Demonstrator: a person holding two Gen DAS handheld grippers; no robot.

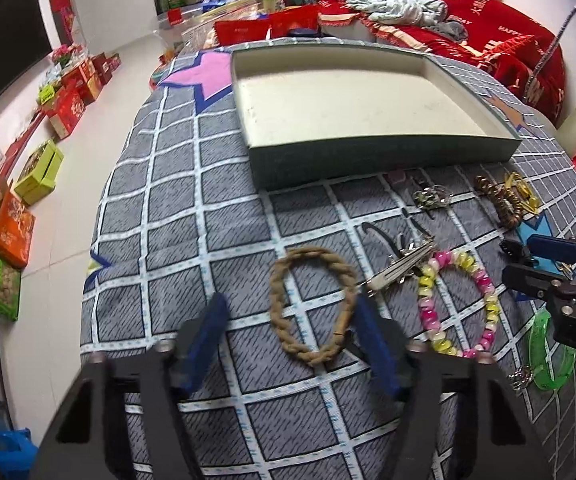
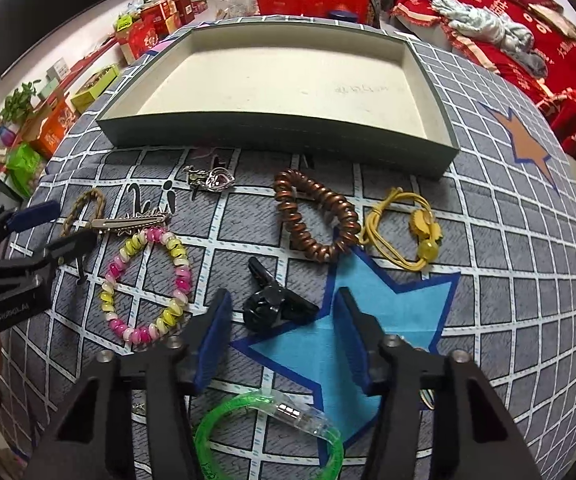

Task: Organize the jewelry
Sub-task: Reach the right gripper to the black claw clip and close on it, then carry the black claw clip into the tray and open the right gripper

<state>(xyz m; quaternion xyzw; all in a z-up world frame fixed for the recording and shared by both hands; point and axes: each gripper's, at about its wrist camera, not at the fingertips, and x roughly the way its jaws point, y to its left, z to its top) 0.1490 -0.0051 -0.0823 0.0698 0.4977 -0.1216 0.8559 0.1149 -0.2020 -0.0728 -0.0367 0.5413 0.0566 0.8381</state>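
You are holding both grippers tilted steeply downward, side by side. Your left gripper (image 1: 288, 320) is standing with its blue pads (image 1: 203, 344) partly apart, nothing pressed between them. Your right gripper (image 2: 279, 320) is likewise standing with its jaws partly apart, its blue pads (image 2: 211, 340) gripping nothing. Each gripper is showing at the edge of the other's wrist view.

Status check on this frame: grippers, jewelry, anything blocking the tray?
Left gripper open over braided bracelet. Right gripper open around black clip. Tray empty, all jewelry on the cloth. Nothing in the way.
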